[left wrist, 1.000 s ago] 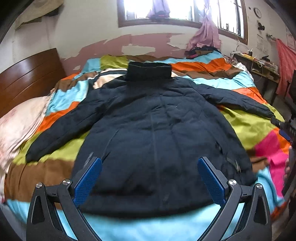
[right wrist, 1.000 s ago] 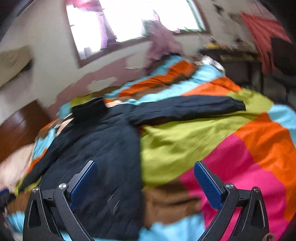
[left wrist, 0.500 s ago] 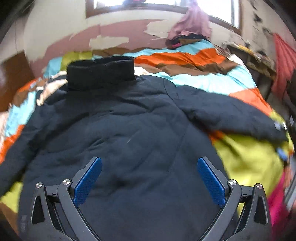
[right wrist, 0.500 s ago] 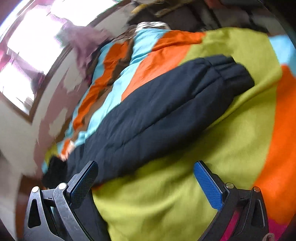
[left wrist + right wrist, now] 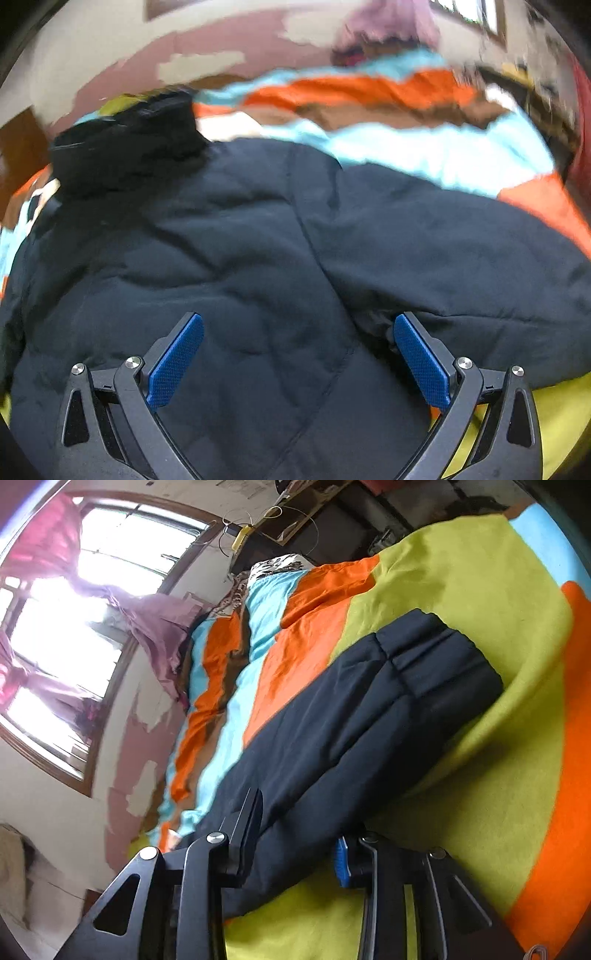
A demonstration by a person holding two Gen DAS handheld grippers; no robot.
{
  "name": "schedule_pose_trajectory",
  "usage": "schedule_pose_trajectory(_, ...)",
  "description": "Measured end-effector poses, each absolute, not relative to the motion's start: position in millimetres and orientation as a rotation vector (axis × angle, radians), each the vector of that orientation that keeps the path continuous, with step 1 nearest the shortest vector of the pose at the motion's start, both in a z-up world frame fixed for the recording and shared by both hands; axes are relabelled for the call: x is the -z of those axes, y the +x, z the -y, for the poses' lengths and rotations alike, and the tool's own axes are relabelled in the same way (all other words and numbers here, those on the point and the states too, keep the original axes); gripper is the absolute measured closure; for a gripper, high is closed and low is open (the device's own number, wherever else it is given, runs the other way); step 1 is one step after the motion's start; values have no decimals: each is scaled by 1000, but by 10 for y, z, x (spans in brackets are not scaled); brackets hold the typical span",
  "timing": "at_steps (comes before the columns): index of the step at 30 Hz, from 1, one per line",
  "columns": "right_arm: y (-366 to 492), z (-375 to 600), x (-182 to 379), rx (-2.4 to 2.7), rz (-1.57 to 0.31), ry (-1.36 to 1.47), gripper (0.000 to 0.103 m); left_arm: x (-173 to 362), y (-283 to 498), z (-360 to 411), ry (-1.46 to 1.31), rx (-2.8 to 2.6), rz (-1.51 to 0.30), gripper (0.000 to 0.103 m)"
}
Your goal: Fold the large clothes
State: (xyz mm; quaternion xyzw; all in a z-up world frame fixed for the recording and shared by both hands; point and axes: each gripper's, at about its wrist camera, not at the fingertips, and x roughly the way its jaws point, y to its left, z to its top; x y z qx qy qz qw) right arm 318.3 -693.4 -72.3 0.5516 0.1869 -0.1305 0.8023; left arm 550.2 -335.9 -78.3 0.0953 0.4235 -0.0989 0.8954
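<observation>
A large dark navy padded jacket [image 5: 258, 258] lies spread flat on a bed, collar [image 5: 125, 147] at the far end. My left gripper [image 5: 295, 350] is open, low over the jacket's body near the right armpit, its blue pads on either side of the fabric. The jacket's right sleeve [image 5: 369, 720] stretches across the blanket to its cuff [image 5: 443, 657]. My right gripper [image 5: 295, 834] has narrowed around the upper part of this sleeve, with the sleeve fabric filling the space between the two fingers.
The bed is covered by a striped blanket [image 5: 480, 590] in lime, orange, light blue and brown. A window with pink cloth [image 5: 55, 627] and a peeling wall lie beyond. A cluttered dark table [image 5: 332, 517] stands beside the bed.
My left gripper moved forward and down toward the jacket's right shoulder area. My right gripper moved onto the right sleeve and closed in around it; it was wide open before.
</observation>
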Motion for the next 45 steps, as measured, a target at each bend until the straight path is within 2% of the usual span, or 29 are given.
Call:
schedule_pose_trajectory(5, 3239, 6913, 565, 247, -387, 1111, 71, 985, 5539, 3412, 273, 187, -884, 2)
schedule_pose_trajectory(7, 3236, 6894, 545, 266, -393, 1083, 89, 975, 5576, 3307, 222, 212, -914, 2)
schedule_pose_trajectory(8, 3228, 6879, 538, 265, -392, 1074, 93, 948, 5579, 3229, 192, 225, -929, 2)
schedule_pose_trajectory(14, 3137, 6708, 186, 205, -295, 948, 94, 581, 5251, 2779, 236, 256, -847, 2)
schedule_pose_trajectory(19, 3095, 6275, -251, 171, -227, 753, 95, 430, 4761, 2158, 243, 351, -921, 2)
schedule_pose_trajectory(25, 3161, 5337, -842, 101, -187, 419, 95, 425, 4218, 1388, 232, 357, -923, 2)
schedule_pose_trajectory(31, 3619, 4183, -1269, -48, -209, 236, 95, 379, 3937, 474, 38, 333, -904, 2)
schedule_pose_trajectory(39, 4340, 2632, -1128, -194, -333, 97, 95, 320, 3607, -647, -141, 95, -682, 2)
schedule_pose_trajectory(42, 4644, 2052, -926, -234, -398, 60, 95, 350, 3712, -1042, -272, 79, -760, 2)
schedule_pose_trajectory(45, 4865, 1525, -643, -278, -471, 32, 95, 317, 3692, -1286, -336, 33, -751, 2)
